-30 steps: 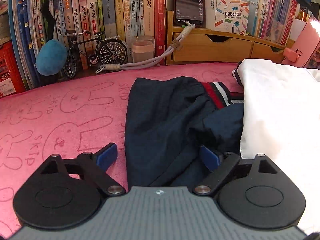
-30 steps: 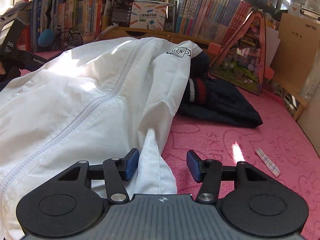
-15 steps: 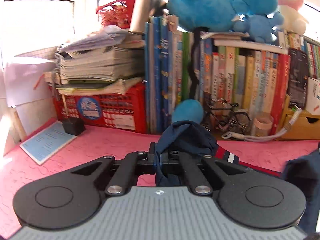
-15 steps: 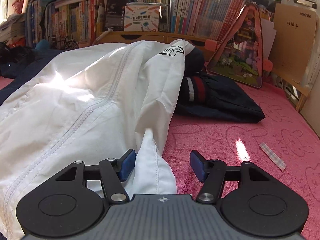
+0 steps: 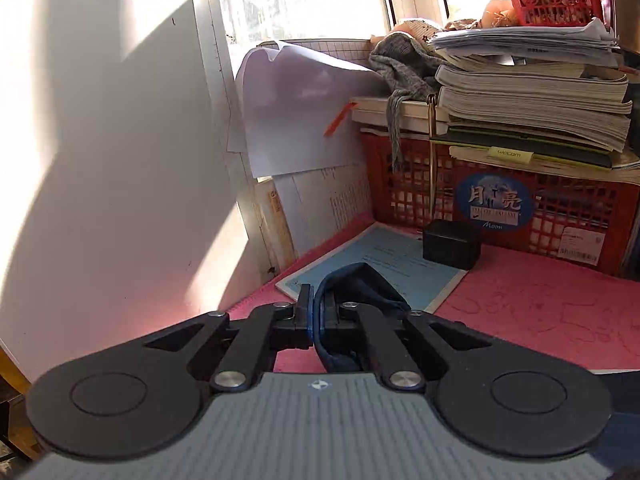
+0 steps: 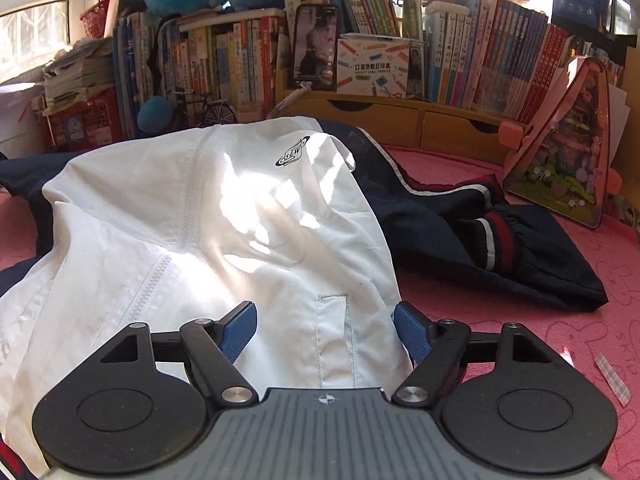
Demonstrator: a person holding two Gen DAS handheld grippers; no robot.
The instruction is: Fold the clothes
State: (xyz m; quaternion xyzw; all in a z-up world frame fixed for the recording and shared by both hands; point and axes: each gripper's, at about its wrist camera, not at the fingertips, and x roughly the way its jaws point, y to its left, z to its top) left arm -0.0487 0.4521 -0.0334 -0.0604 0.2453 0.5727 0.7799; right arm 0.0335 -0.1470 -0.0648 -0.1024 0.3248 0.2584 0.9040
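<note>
Low wrist views (shared red crate (image 5: 500, 208))

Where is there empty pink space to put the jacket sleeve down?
Bare pink mat lies between the blue paper and the red crate, and right of the navy sleeve, past the tape strip. The white jacket crowds the middle.

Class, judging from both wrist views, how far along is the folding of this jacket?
Done: nothing looks folded; the white jacket lies rumpled on the pink mat. In hand: the left gripper pinches a navy sleeve; the right gripper is open over the hem. Left: all folds.
</note>
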